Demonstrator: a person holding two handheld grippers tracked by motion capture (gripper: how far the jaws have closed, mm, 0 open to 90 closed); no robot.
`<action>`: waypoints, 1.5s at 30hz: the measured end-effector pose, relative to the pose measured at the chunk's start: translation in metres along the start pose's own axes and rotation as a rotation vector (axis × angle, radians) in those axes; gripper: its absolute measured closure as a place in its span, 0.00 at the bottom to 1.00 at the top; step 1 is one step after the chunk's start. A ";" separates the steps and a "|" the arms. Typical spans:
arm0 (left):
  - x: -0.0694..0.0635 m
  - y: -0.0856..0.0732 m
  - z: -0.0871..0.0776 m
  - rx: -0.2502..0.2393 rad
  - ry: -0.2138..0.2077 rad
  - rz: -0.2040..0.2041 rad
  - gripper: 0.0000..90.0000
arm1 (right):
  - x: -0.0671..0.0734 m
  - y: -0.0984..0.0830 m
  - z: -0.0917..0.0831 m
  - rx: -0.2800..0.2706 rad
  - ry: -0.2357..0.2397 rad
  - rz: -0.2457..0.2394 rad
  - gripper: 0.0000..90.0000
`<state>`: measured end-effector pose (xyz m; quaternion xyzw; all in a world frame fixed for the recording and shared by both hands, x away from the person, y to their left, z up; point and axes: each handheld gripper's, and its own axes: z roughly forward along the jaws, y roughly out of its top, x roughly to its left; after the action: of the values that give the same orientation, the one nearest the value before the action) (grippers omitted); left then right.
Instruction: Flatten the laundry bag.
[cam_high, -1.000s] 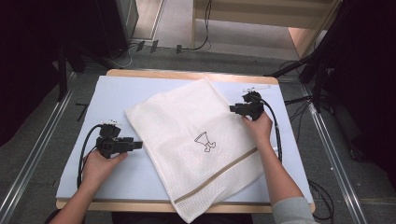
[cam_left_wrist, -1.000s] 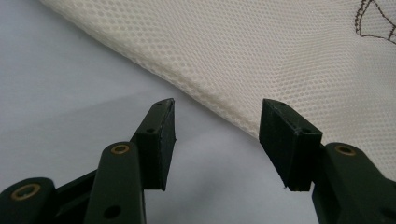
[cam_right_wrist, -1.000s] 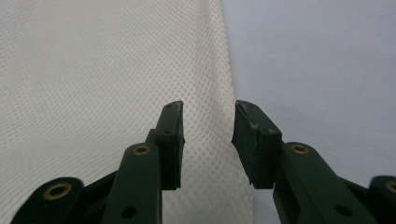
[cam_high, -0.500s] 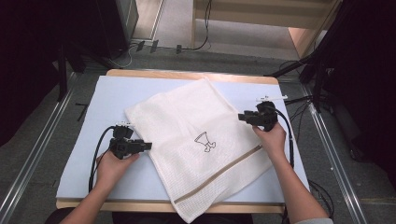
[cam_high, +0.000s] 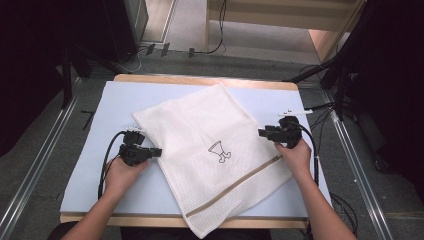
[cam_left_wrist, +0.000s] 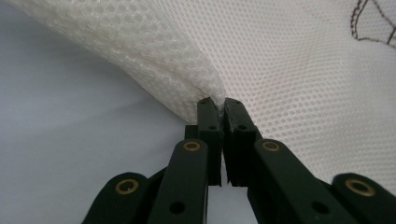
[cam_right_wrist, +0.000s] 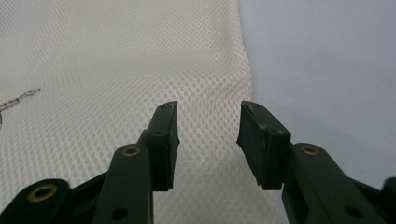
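Mesh laundry bag is lying askew across the middle of the surface, overhanging its near edge. Left tongs, having just been closing, are clenched on its left edge; right tongs, just opening, are released over the right edge, having been drawn nearer. Both edges should be pinched before lifting.

The laundry bag was white honeycomb mesh cloth with a tan woven band; the table top looked smooth, matt, wood-edged.
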<state>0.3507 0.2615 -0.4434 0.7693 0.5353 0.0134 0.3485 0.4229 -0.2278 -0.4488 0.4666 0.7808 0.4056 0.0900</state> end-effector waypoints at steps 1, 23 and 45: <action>0.004 0.002 -0.002 -0.018 -0.001 -0.010 0.98 | 0.000 0.000 0.000 0.000 -0.001 -0.002 0.65; 0.070 0.057 -0.004 -0.074 0.094 -0.014 0.96 | 0.010 -0.019 -0.003 0.034 -0.045 -0.030 0.64; 0.052 0.041 -0.022 -0.103 0.046 -0.008 0.55 | 0.004 -0.039 0.006 0.037 -0.196 -0.094 0.52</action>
<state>0.3976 0.3093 -0.4223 0.7476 0.5450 0.0573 0.3753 0.3982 -0.2306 -0.4801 0.4686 0.7965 0.3389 0.1764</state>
